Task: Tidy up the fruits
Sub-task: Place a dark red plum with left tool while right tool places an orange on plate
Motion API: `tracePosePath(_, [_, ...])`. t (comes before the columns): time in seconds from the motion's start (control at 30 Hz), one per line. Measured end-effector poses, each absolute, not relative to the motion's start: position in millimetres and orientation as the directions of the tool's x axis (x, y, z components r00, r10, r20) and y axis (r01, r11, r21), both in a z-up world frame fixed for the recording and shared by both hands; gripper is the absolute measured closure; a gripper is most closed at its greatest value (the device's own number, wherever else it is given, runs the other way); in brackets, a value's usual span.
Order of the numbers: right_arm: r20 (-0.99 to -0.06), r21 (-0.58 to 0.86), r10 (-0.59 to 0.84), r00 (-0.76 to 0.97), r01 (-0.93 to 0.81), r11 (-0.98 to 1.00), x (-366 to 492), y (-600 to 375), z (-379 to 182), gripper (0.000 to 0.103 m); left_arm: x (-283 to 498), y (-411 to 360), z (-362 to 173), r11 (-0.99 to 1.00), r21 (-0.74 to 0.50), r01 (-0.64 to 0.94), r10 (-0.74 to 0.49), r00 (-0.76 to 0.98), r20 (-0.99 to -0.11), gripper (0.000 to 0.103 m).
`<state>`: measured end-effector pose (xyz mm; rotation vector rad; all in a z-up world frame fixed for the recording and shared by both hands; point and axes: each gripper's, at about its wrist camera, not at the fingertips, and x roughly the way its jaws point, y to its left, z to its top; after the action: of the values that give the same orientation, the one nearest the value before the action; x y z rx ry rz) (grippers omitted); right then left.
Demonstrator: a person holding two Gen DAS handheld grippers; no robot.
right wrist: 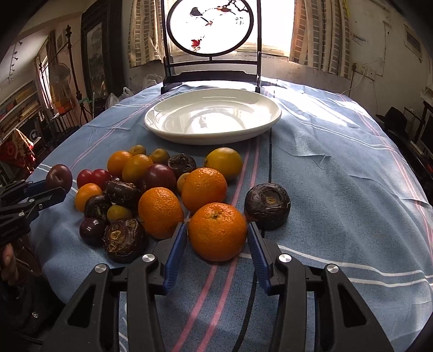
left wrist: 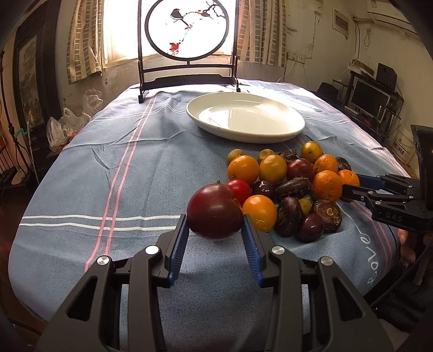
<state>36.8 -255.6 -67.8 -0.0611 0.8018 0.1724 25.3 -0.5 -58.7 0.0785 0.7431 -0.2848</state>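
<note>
The left gripper [left wrist: 215, 230] has its blue pads pressed against both flanks of a dark red plum [left wrist: 215, 212], which looks lifted clear of the cloth, probably so it can travel to the white plate [left wrist: 286, 132] lying empty ahead of it and a little to its right. The right gripper [right wrist: 217, 235] stands around a mandarin orange [right wrist: 217, 231] that looks to rest on the cloth; its pads sit at the fruit's sides, but I cannot tell whether they are truly gripping or only closing in. It seems to have picked the nearest fruit of the heap [right wrist: 130, 189], which spreads ahead and to its left: more mandarins, small yellow citrus, cherry tomatoes, plums and dark water chestnuts, with one chestnut [right wrist: 267, 205] set apart just ahead to its right. Everything sits on a blue striped tablecloth [right wrist: 338, 176], creased in places. Beyond the plate stands a round painted screen with a bird [right wrist: 210, 25], backlit by a curtained window, in a cluttered lived-in room.
</note>
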Motion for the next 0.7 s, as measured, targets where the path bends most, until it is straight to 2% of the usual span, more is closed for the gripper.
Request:
tracePosePath(0.33, [-0.647,0.115,0.192,0.737,-0.155,0.981,28.4,-282.4,-35.8,0.060,35.3,4.1,-45.9,0.955,-0.056,0.292,-0.254,0.705,-0.662,0.064])
tracePosePath(0.57, [-0.614,0.131,0.190,0.766,-0.139,0.982,63.6,-302.6,9.3,0.060,75.5,-14.7,2.2,0.938,-0.045,0.344,-0.296,0.726,-0.621,0.063])
tracePosePath(0.7, [-0.610,0.158,0.211,0.764,-0.144,0.977,99.5,-304.2,24.5,0.060,119.8,-38.0,17.5,0.921,-0.073,0.382,-0.337,0.689,-0.641,0.063])
